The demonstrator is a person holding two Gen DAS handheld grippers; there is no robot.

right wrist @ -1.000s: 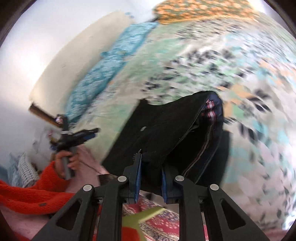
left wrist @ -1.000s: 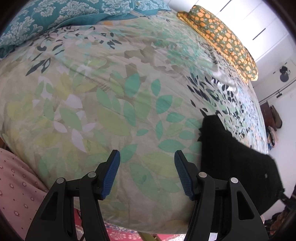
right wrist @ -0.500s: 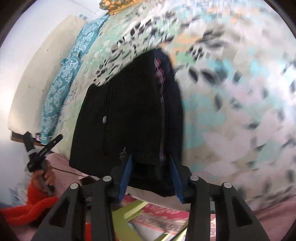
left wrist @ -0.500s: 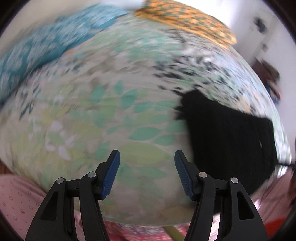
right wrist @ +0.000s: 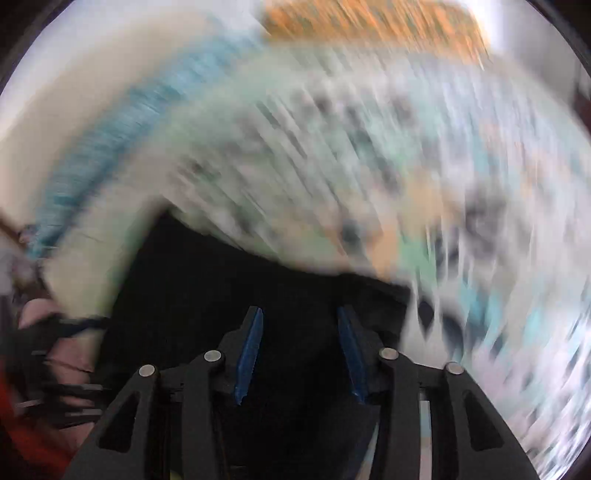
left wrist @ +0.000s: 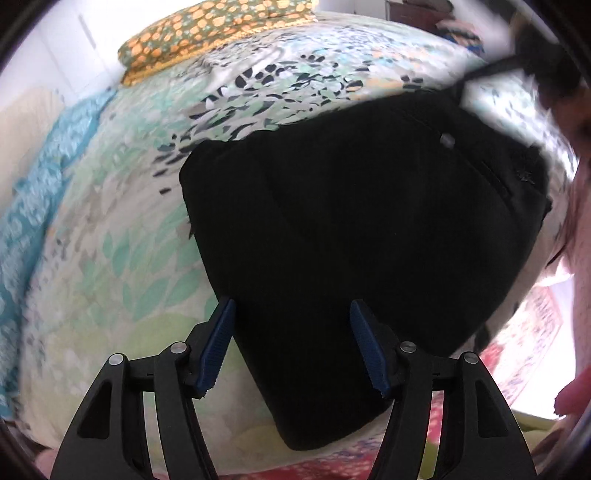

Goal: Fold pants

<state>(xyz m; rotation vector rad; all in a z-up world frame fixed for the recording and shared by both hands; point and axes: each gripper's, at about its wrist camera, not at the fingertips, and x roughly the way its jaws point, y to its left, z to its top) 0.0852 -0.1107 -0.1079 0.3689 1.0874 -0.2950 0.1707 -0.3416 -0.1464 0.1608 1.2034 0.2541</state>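
The black pants (left wrist: 354, 221) lie folded flat on the leaf-print bedspread (left wrist: 122, 236), near the bed's front edge, with a small button on the right side. My left gripper (left wrist: 291, 314) is open, its blue pads straddling the near left part of the pants without touching them. In the right wrist view, which is badly blurred, my right gripper (right wrist: 299, 321) is open over the black pants (right wrist: 221, 295), holding nothing.
An orange patterned pillow (left wrist: 218, 33) lies at the far end of the bed. A teal patterned pillow (left wrist: 33, 177) lies along the left side. A red patterned rug (left wrist: 524, 332) shows below the bed edge at right.
My right gripper has let go of the pants, which now lie flat. My left gripper has swung right, from over bare bedspread to over the pants. The right view is now blurred by fast motion.
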